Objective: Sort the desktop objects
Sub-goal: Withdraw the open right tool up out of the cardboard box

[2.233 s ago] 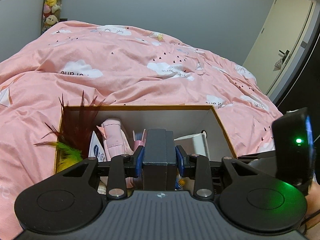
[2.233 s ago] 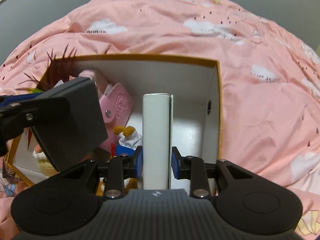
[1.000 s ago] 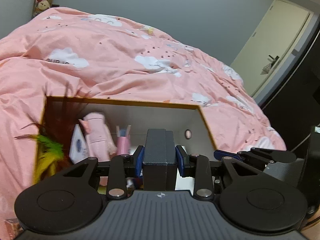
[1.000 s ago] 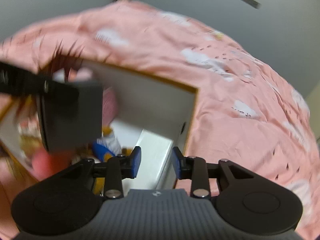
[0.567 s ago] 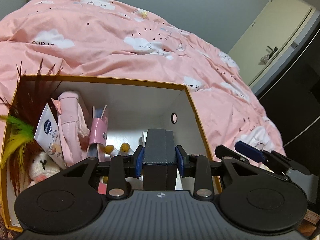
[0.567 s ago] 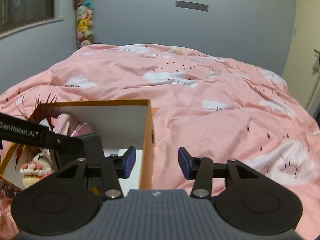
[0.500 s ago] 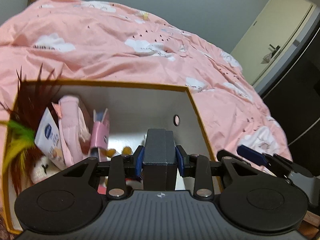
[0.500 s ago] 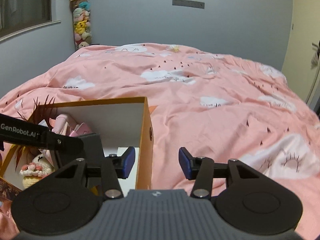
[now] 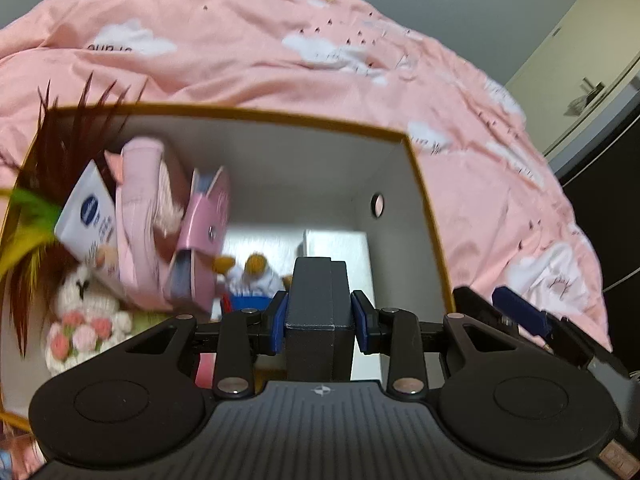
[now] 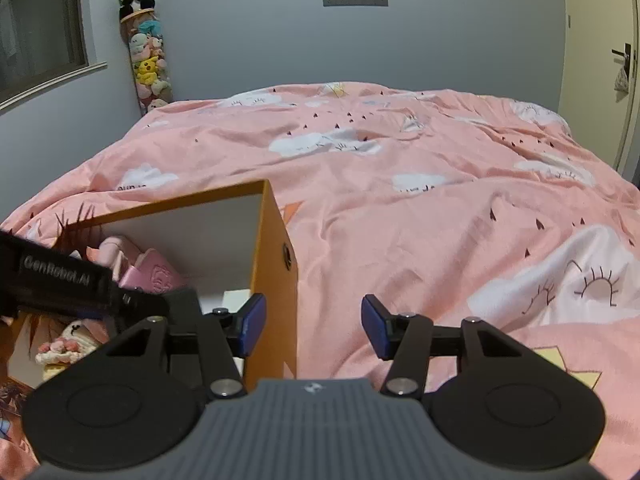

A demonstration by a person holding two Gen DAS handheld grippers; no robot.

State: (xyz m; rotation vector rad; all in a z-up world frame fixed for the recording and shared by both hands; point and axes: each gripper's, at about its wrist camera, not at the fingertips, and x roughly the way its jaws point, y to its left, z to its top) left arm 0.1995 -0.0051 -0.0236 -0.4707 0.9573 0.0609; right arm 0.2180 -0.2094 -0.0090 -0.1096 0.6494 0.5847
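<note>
— What is seen of the room and the largest things?

— Grey walls are seen behind a bed [image 10: 420, 208] covered by a pink quilt printed with white clouds; a tall column of stuffed toys [image 10: 146, 52] is stood in the far corner, with a panda on top; a pale door [image 9: 580, 76] is seen at the right edge of the left wrist view.

— And on the quilt?

— An orange box [image 9: 434, 236] with white inner walls is set on the quilt; its right wall [image 10: 276, 280] is pierced by a small round hole.

— What is kept inside it?

— Dark red and green feathers [image 9: 36, 184] are propped at the left side; a white tube [image 9: 90, 216], a pink pouch [image 9: 138, 216] and a pink case [image 9: 206, 232] are leaned against one another beside them; a knitted white toy with pink flowers [image 9: 80, 320] is laid at the lower left; a white box [image 9: 340, 244] is laid on the floor at the right; a small figure with orange feet [image 9: 248, 272] is lying just beside it.

— How are the claws held?

— A dark box [image 9: 320, 308] is pinched upright between the blue pads of the left gripper [image 9: 319, 317], above the orange box and over its right half; the right gripper [image 10: 312, 324] is spread wide with nothing between its pads, and is held outside the orange box, just beyond its right wall.
</note>
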